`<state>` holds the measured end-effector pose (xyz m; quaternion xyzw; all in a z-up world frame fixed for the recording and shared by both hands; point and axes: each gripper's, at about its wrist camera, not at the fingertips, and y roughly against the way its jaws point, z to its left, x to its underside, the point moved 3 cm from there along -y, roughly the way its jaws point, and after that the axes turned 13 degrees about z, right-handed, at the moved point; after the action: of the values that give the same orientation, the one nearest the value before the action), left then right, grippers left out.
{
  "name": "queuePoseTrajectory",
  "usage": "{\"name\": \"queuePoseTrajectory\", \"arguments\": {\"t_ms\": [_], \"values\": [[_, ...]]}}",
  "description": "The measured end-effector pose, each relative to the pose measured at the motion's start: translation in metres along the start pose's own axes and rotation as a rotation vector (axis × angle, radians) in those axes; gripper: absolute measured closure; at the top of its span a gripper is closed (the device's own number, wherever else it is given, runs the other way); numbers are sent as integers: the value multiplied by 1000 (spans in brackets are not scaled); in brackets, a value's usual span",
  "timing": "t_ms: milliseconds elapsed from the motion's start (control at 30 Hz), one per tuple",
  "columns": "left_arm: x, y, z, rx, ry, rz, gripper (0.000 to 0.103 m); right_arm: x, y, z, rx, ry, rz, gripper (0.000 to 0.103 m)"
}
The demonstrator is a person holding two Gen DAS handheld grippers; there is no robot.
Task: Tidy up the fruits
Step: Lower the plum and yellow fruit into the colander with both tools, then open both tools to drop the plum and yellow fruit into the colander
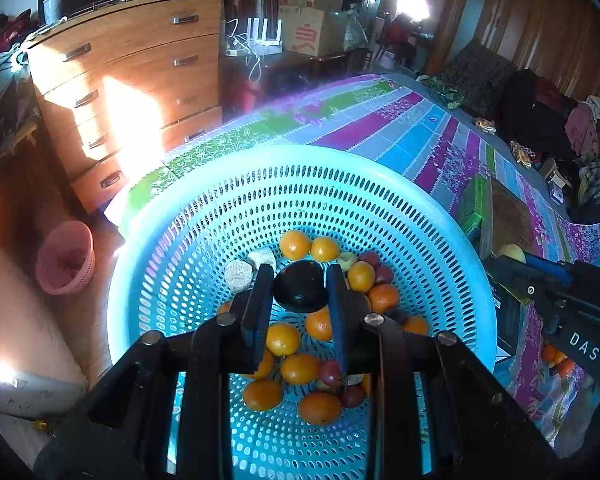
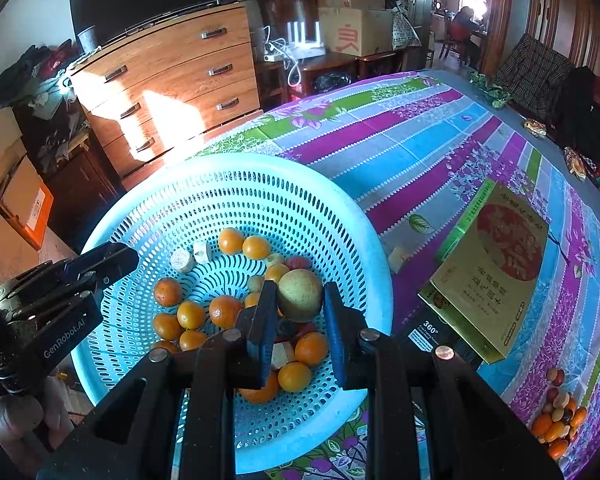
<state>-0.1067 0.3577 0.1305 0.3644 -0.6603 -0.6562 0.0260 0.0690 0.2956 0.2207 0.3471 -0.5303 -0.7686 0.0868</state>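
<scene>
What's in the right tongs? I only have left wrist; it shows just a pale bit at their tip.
Observer: A round yellow-green fruit, clamped in the right tongs over the basket.
Operator: OK. Left tongs grip a dark fruit here. The box right of the basket is edge-on for me. What is it?
Observer: A gold box with a round red picture on top.
Operator: Anything between basket and box?
Observer: A small pale chunk on the cloth, just outside the basket rim.
</scene>
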Motion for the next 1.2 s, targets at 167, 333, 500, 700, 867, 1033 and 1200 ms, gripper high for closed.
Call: {"name": "queuePoseTrajectory", "arguments": {"t_ms": [167,333,500,700,867,1033,1200], "values": [[0,-5,2,1,4,18,76,-2,-5,1,-15,1,14,76],[2,-14,7,-1,15,53,76,2,-18,1,-22,2,50,76],[5,-21,10,1,11,84,76,6,-29,2,-30,2,83,76],[6,-22,8,4,2,95,76,7,-33,5,-32,7,94,76],[5,-25,9,-1,2,109,63,6,-31,3,-25,7,80,62],[4,-18,10,-25,7,76,38,8,-22,3,-29,5,51,51],[4,-12,7,-41,2,54,36,14,-6,1,-41,-6,6,51]]}}
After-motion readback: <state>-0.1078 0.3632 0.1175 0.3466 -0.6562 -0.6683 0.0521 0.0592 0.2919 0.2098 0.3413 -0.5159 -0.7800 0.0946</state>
